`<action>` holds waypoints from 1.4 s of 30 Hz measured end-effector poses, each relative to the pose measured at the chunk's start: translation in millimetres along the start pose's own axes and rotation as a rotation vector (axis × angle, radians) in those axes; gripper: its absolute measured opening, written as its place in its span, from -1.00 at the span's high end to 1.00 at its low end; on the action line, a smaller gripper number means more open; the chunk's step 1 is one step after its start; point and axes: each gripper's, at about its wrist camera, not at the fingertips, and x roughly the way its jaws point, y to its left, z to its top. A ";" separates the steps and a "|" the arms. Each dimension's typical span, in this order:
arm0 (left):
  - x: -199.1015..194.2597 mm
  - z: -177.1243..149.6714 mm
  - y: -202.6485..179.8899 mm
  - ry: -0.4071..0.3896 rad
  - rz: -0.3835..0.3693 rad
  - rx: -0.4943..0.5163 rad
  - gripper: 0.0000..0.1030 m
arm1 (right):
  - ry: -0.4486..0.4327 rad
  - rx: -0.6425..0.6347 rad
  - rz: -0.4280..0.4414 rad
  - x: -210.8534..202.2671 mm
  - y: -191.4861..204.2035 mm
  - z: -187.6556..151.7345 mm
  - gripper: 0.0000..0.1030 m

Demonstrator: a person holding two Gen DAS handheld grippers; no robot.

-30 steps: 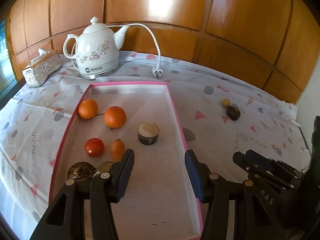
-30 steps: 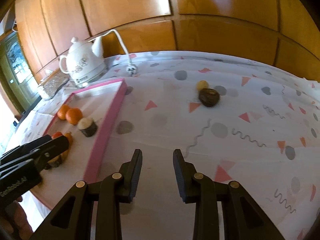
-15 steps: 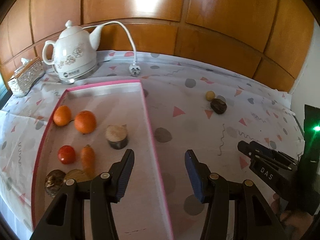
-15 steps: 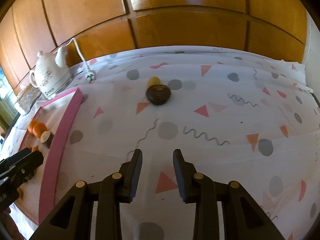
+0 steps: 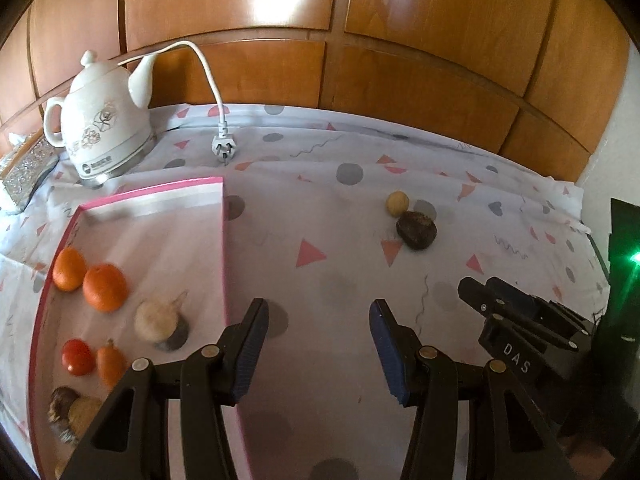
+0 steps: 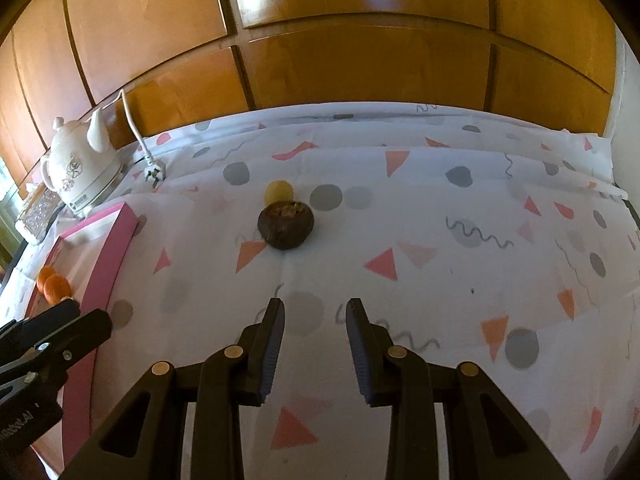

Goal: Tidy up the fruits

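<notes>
A pink-rimmed tray [image 5: 222,240] at the left holds two oranges [image 5: 105,287], a tomato [image 5: 78,357], a small carrot-like fruit [image 5: 110,364], a pale round fruit [image 5: 157,320] and brown ones at its near end. On the cloth lie a dark brown fruit [image 6: 285,226] [image 5: 416,230] and a small yellow fruit [image 6: 279,191] [image 5: 397,203] just behind it. My left gripper [image 5: 319,314] is open and empty over the tray's right rim. My right gripper [image 6: 316,312] is open and empty, pointing at the dark fruit from well short of it.
A white kettle [image 5: 102,128] with cord and plug [image 5: 222,148] stands at the back left, a silver tissue box [image 5: 24,172] beside it. Wood panelling [image 6: 360,60] backs the table. The patterned cloth [image 6: 440,240] covers the table.
Both grippers have swung right, away from the tray. The right gripper has closed in on the dark fruit, which now sits straight ahead. Both stay open.
</notes>
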 end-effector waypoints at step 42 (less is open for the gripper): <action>72.7 37.3 -13.4 0.057 0.020 -0.022 -0.02 | 0.000 -0.037 -0.003 51.8 -1.6 36.2 0.29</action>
